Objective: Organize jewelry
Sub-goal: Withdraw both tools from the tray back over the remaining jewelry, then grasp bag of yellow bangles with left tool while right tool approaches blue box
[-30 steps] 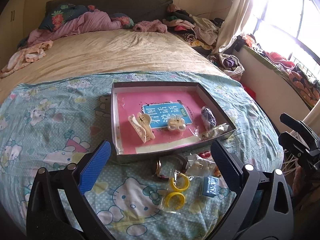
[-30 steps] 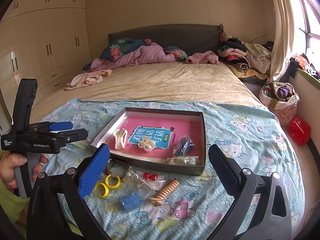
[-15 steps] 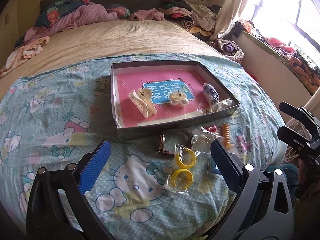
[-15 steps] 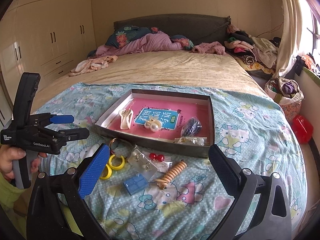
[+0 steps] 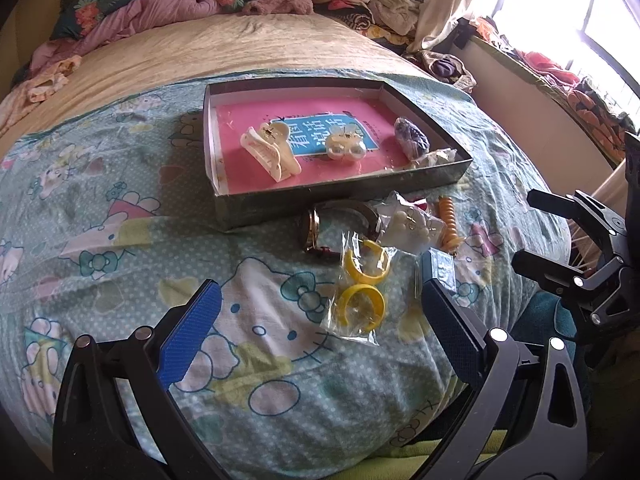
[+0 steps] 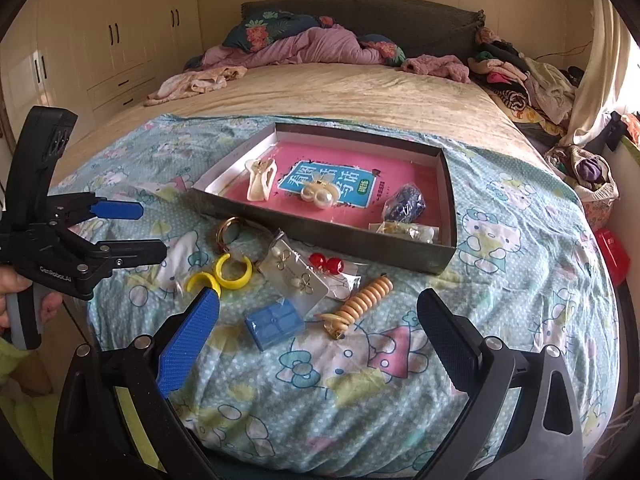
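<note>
A shallow grey box (image 5: 340, 198) (image 6: 320, 222) with a pink liner lies on the bedspread. It holds a cream hair claw (image 5: 270, 154), a pearl clip (image 6: 318, 196) and a bagged purple piece (image 5: 412, 140). In front of the box lie bagged yellow hoop earrings (image 5: 362, 284) (image 6: 224, 274), a watch (image 5: 340, 224), an earring card (image 6: 296, 276), red bead earrings (image 6: 326, 262), an orange spiral tie (image 6: 366, 296) and a small blue case (image 6: 274, 320). My left gripper (image 5: 320, 288) (image 6: 150, 230) hangs open near the hoops. The right gripper (image 6: 319, 296) (image 5: 524, 227) is open above the blue case.
The patterned spread (image 6: 500, 280) covers the near half of a bed, with heaped clothes and bedding (image 6: 320, 40) at the headboard. A hand (image 6: 24, 296) holds the left tool. Wardrobes (image 6: 100, 48) stand left, and a basket (image 6: 592, 176) and window right.
Both grippers have come forward and lower towards the loose pieces in front of the box, so these appear larger. Both stay open, and no piece has moved.
</note>
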The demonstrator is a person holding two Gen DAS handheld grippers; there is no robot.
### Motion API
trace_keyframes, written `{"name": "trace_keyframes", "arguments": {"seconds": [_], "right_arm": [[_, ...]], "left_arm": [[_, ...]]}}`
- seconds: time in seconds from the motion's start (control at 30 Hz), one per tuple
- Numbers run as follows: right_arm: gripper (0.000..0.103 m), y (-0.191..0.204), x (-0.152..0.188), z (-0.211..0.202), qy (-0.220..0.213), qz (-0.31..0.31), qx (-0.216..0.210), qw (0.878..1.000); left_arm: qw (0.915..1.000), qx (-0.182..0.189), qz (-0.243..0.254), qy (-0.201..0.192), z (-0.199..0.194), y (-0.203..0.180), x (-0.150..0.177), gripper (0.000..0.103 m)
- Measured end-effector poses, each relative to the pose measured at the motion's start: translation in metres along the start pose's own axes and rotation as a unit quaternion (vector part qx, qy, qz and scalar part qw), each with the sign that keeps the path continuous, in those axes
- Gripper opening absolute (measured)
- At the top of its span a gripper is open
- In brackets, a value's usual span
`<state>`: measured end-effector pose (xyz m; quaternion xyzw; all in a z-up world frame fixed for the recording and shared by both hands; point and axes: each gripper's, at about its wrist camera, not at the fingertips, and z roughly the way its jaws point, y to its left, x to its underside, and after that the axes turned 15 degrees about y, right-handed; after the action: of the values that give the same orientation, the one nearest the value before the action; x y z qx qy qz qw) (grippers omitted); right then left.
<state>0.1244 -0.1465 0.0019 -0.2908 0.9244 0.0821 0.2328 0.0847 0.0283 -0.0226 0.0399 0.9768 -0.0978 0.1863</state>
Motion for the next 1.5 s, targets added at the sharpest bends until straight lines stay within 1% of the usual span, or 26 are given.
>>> {"name": "trace_keyframes", "arguments": {"seconds": [0.2, 0.3, 0.37, 0.4, 0.43, 0.5, 0.63, 0.73, 0.83, 0.87, 0.9, 0.93, 0.97, 1.0, 1.07, 1.13, 1.33, 1.5], "right_arm": [[0.099, 0.004, 0.003, 0.02, 0.031, -0.014, -0.002, 0.999], [0.099, 0.006, 0.004, 0.028, 0.043, -0.021, -0.001, 0.999], [0.099, 0.008, 0.005, 0.033, 0.049, -0.026, 0.0, 0.998], [0.099, 0.008, 0.005, 0.036, 0.054, -0.028, 0.001, 0.998], [0.099, 0.008, 0.006, 0.038, 0.058, -0.03, 0.002, 0.998], [0.098, 0.008, 0.006, 0.043, 0.064, -0.037, 0.003, 0.997], [0.097, 0.012, 0.008, 0.051, 0.075, -0.049, 0.003, 0.996], [0.097, 0.012, 0.009, 0.055, 0.08, -0.051, -0.004, 0.996], [0.089, 0.012, 0.011, 0.06, 0.089, -0.053, -0.012, 0.995], [0.089, 0.012, 0.011, 0.061, 0.091, -0.053, -0.012, 0.994], [0.089, 0.012, 0.011, 0.063, 0.093, -0.053, -0.014, 0.994], [0.089, 0.013, 0.011, 0.064, 0.095, -0.053, -0.017, 0.994], [0.088, 0.014, 0.01, 0.065, 0.096, -0.054, -0.021, 0.994], [0.087, 0.014, 0.01, 0.066, 0.096, -0.055, -0.024, 0.994], [0.083, 0.015, 0.01, 0.068, 0.099, -0.056, -0.032, 0.993], [0.078, 0.016, 0.008, 0.071, 0.102, -0.057, -0.04, 0.992], [0.072, 0.021, 0.003, 0.077, 0.103, -0.063, -0.058, 0.991], [0.066, 0.022, -0.003, 0.089, 0.116, -0.062, -0.069, 0.989]], "left_arm": [[0.9996, 0.015, 0.012, 0.02, 0.011, -0.002, 0.008, 0.093], [0.9991, 0.021, 0.025, 0.026, 0.015, -0.007, 0.012, 0.091], [0.9985, 0.029, 0.033, 0.032, 0.018, -0.01, 0.013, 0.081], [0.9981, 0.034, 0.037, 0.034, 0.02, -0.012, 0.013, 0.073], [0.9978, 0.037, 0.04, 0.038, 0.022, -0.014, 0.013, 0.067], [0.9968, 0.049, 0.042, 0.046, 0.028, -0.015, 0.012, 0.061], [0.9956, 0.056, 0.053, 0.053, 0.037, -0.021, 0.008, 0.06], [0.9954, 0.05, 0.059, 0.057, 0.046, -0.025, 0.004, 0.06], [0.9956, 0.044, 0.056, 0.062, 0.056, -0.023, -0.002, 0.059], [0.9956, 0.042, 0.056, 0.062, 0.059, -0.021, -0.003, 0.057], [0.9957, 0.039, 0.055, 0.064, 0.062, -0.02, -0.004, 0.052], [0.9958, 0.038, 0.053, 0.064, 0.065, -0.019, -0.004, 0.049], [0.9959, 0.04, 0.052, 0.061, 0.065, -0.017, -0.004, 0.045], [0.9962, 0.04, 0.051, 0.058, 0.064, -0.015, -0.004, 0.036], [0.9963, 0.05, 0.043, 0.055, 0.061, -0.009, -0.003, 0.035], [0.9967, 0.051, 0.037, 0.051, 0.057, -0.004, -0.001, 0.034], [0.9975, 0.054, 0.026, 0.038, 0.043, 0.006, 0.004, 0.033], [0.9976, 0.058, 0.025, 0.029, 0.036, 0.006, 0.005, 0.032]]}}
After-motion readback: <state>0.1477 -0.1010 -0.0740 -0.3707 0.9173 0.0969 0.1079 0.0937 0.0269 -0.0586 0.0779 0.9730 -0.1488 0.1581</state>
